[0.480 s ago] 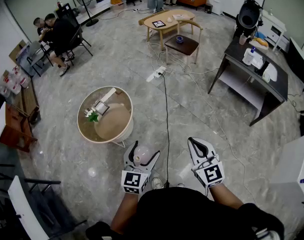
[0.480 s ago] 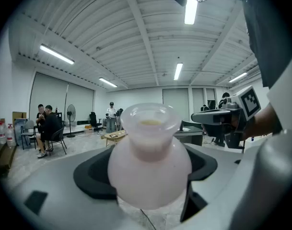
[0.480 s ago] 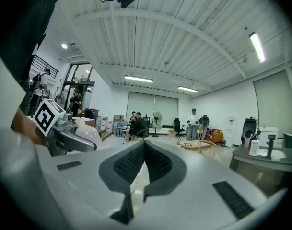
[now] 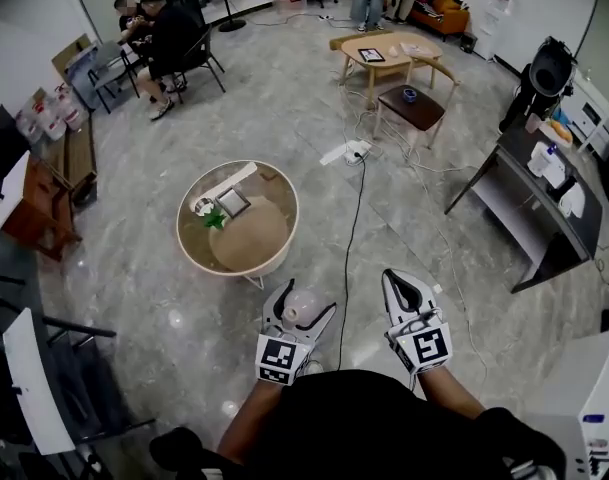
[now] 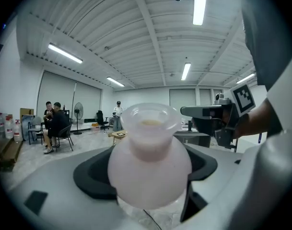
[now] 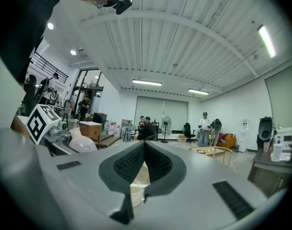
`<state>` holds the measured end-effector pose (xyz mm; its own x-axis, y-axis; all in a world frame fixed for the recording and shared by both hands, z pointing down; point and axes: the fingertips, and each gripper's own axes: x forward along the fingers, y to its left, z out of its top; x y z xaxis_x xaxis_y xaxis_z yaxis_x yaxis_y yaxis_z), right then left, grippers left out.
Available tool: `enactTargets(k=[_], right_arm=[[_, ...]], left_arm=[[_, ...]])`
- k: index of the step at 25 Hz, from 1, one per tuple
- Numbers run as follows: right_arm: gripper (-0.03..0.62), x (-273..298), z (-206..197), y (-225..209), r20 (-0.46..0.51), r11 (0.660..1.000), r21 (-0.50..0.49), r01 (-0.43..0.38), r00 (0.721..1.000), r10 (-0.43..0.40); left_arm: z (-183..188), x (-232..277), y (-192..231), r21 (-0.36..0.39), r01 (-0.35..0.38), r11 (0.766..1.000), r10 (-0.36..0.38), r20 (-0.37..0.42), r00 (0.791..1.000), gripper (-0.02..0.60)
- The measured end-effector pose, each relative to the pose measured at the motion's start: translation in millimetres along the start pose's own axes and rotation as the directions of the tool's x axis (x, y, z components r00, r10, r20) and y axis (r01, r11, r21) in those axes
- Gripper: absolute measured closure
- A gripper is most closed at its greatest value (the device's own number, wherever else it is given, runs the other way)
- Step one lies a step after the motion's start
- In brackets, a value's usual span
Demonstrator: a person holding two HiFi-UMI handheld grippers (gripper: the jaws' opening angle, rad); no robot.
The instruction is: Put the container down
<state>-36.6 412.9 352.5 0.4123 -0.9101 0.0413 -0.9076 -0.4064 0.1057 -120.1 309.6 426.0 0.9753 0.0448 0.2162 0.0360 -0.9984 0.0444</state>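
Head view: the left gripper (image 4: 306, 298) has the pale pink, translucent, bulb-shaped container (image 4: 304, 311) clamped between wide-spread jaws, low over the grey marble floor (image 4: 284, 118). The right gripper (image 4: 402, 283) is closed and empty. The round, pale wooden worktop (image 4: 181, 233) sits well ahead, and it's my guess for the drop spot.

Left gripper view: the pads press on the round belly under the flared neck. It looks light, smooth and a bit slippery, and it might be breakable. The belly is the sensible place to hold it.

Right gripper view: the jaws are together with nothing between them. It's a big open room with people seated far off.
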Motion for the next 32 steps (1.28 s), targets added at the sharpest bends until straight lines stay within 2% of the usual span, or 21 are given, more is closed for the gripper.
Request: enactTargets(k=[6, 9, 14, 16, 19, 23, 28, 30, 32], right_arm=[[0.594, 60.0, 1.5, 38.1, -0.018, 0.995, -0.021, -0.101, 0.995, 0.100], [0.594, 91.5, 6.3, 51.5, 0.006, 0.985, -0.023, -0.168, 0.986, 0.168], [0.594, 139.5, 5.3, 40.3, -0.048, 0.967, -0.028, -0.252, 0.967, 0.251], [0.594, 161.4, 2.7, 28.3, -0.003, 0.949, -0.018, -0.314, 0.949, 0.314], [0.594, 200.4, 0.5, 7.4, 0.031, 0.910, -0.013, -0.415, 0.909, 0.415], [0.594, 254.0, 9.3, -1.6, 0.040, 0.853, -0.012, -0.522, 0.852, 0.522], [0.594, 299.6, -2.2, -16.3, 0.050, 0.773, -0.036, -0.634, 0.771, 0.635], [0.594, 315.4, -8.2, -22.9, 0.024, 0.752, -0.019, -0.659, 0.752, 0.659], [0.594, 333.1, -16.2, -28.2, -0.003, 0.740, -0.015, -0.672, 0.740, 0.672]], left_arm=[[-13.5, -14.8, 62.9, -0.025, -0.110, 0.994, 0.110, -0.014, 0.994, 0.173], [-6.5, -21.1, 91.9, -0.042, -0.173, 0.984, 0.173, -0.003, 0.985, 0.173], [8.4, -4.8, 122.8, -0.059, -0.258, 0.964, 0.259, 0.002, 0.966, 0.173], [11.4, 10.2, 134.6, -0.067, -0.309, 0.949, 0.309, -0.010, 0.951, 0.173], [14.9, 35.7, 154.3, -0.091, -0.397, 0.913, 0.396, -0.033, 0.918, 0.173], [23.8, 51.5, 192.0, -0.124, -0.508, 0.853, 0.505, -0.052, 0.861, 0.174], [28.6, 65.6, 226.4, -0.155, -0.633, 0.758, 0.630, -0.074, 0.773, 0.173], [26.7, 71.3, 239.3, -0.160, -0.675, 0.720, 0.672, -0.081, 0.736, 0.173], [24.9, 75.8, 251.6, -0.164, -0.704, 0.691, 0.700, -0.089, 0.708, 0.174]])
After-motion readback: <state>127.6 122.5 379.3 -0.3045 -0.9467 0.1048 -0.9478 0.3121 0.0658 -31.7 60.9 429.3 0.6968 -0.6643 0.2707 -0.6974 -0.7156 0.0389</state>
